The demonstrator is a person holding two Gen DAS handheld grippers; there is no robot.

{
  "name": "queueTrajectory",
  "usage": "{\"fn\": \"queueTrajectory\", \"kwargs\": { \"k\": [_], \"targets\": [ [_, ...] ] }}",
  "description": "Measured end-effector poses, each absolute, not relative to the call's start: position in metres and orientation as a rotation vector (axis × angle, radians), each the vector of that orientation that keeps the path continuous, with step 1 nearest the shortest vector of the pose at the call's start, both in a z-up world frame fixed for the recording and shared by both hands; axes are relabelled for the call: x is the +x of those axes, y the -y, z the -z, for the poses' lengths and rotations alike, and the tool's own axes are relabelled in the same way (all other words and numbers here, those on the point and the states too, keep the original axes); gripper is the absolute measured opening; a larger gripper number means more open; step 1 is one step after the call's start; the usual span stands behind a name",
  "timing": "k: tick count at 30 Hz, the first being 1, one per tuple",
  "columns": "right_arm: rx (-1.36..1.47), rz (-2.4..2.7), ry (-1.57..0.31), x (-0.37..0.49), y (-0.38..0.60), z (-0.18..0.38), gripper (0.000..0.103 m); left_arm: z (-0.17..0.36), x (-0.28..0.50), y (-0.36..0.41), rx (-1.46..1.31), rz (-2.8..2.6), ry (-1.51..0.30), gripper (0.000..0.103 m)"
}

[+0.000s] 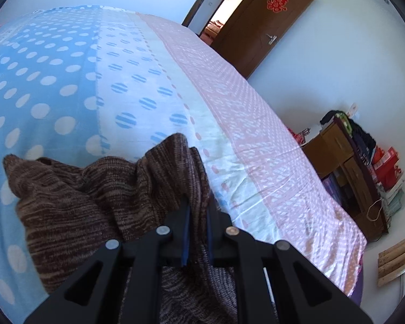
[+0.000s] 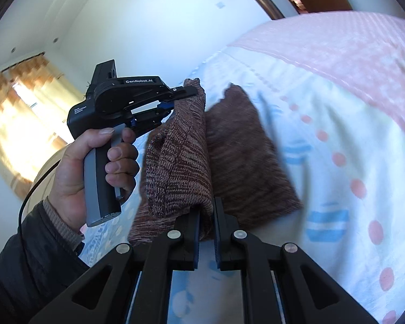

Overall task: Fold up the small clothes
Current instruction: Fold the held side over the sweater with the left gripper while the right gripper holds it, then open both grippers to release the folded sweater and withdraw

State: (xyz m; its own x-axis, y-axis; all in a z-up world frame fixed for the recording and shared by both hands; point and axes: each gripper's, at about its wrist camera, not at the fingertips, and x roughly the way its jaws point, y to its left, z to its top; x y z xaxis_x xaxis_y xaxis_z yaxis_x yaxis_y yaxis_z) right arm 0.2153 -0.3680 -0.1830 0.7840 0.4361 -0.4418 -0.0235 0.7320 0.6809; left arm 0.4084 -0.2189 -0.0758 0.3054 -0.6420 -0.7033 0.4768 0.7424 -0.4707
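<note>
Left wrist view shows the left gripper [image 1: 198, 210] with its 2 fingers drawn together on an edge of the brown knitted garment [image 1: 100, 189], the knit pinched between the blue pads. From that grip the garment spreads to the left, rumpled, over the bedsheet [image 1: 67, 81], which is blue with white dots on the left, white with striped blue dots in the middle and pink on the right. At the far right stands an open brown door [image 1: 259, 27] bearing a red paper ornament, and nearer on the right a wooden cabinet [image 1: 343, 162] piled with boxes and dark clothes. Right wrist view shows the right gripper [image 2: 206, 216], its 2 fingers likewise clamped on a fold of the same garment [image 2: 181, 156], which hangs stretched between the 2 grippers above the bed. Part of the garment lies blurred on the sheet just right of the hanging fold. On the left a hand [image 2: 94, 167] in a dark sleeve grips the handle of the left gripper [image 2: 186, 94], whose tips bite the garment's far upper corner. A curtained window [image 2: 19, 124] glows at the far left.
</note>
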Motion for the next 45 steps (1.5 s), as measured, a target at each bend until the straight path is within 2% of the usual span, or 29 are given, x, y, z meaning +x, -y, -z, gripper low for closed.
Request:
{"fn": "queueTrajectory", "kwargs": {
  "k": [3,6,8,11,13,15,16,17,20,24,26,31,32,33,34,37,43,45],
  "targets": [
    [0.748,-0.256,-0.642,0.213,0.374,0.193,0.008,0.081,0.401,0.230,-0.134,0.709,-1.023,0.020],
    [0.794,-0.245,-0.636,0.211,0.382,0.199,0.008,0.072,0.386,0.230,-0.085,0.722,-0.962,0.037],
    [0.808,-0.248,-0.632,0.212,0.384,0.200,0.008,0.065,0.372,0.222,-0.049,0.709,-0.908,0.065],
    [0.828,-0.237,-0.612,0.207,0.389,0.201,0.008,0.061,0.348,0.197,-0.008,0.678,-0.834,0.077],
    [0.826,-0.207,-0.585,0.197,0.393,0.198,0.008,0.065,0.334,0.180,0.042,0.625,-0.803,0.078],
    [0.803,-0.145,-0.543,0.187,0.397,0.189,0.017,0.073,0.320,0.164,0.081,0.592,-0.775,0.078],
    [0.769,-0.110,-0.519,0.182,0.398,0.181,0.032,0.077,0.316,0.160,0.094,0.578,-0.763,0.078],
    [0.727,-0.076,-0.484,0.178,0.398,0.170,0.041,0.083,0.309,0.154,0.120,0.556,-0.758,0.078],
    [0.620,-0.053,-0.434,0.179,0.396,0.141,0.041,0.102,0.302,0.141,0.137,0.531,-0.781,0.084],
    [0.517,-0.142,-0.500,0.228,0.390,0.107,0.041,0.119,0.310,0.131,0.061,0.545,-0.827,0.088],
    [0.454,-0.148,-0.583,0.272,0.387,0.105,0.041,0.122,0.311,0.129,0.045,0.548,-0.834,0.098],
    [0.401,-0.162,-0.793,0.370,0.379,0.134,0.041,0.130,0.323,0.116,-0.070,0.567,-0.880,0.103],
    [0.400,-0.170,-0.813,0.374,0.377,0.143,0.038,0.130,0.324,0.114,-0.086,0.567,-0.877,0.103],
    [0.410,-0.184,-0.825,0.381,0.377,0.148,0.029,0.130,0.324,0.114,-0.090,0.567,-0.873,0.103],
    [0.416,-0.206,-0.838,0.385,0.375,0.150,0.004,0.130,0.323,0.114,-0.088,0.567,-0.870,0.103],
    [0.331,-0.132,-0.807,0.385,0.373,0.141,0.004,0.132,0.322,0.115,-0.078,0.564,-0.871,0.103],
    [0.381,-0.097,-0.836,0.387,0.393,0.155,0.005,0.131,0.316,0.118,-0.053,0.553,-0.869,0.103],
    [0.382,-0.115,-0.805,0.373,0.393,0.145,0.013,0.131,0.316,0.118,-0.055,0.554,-0.869,0.103]
  ]
}}
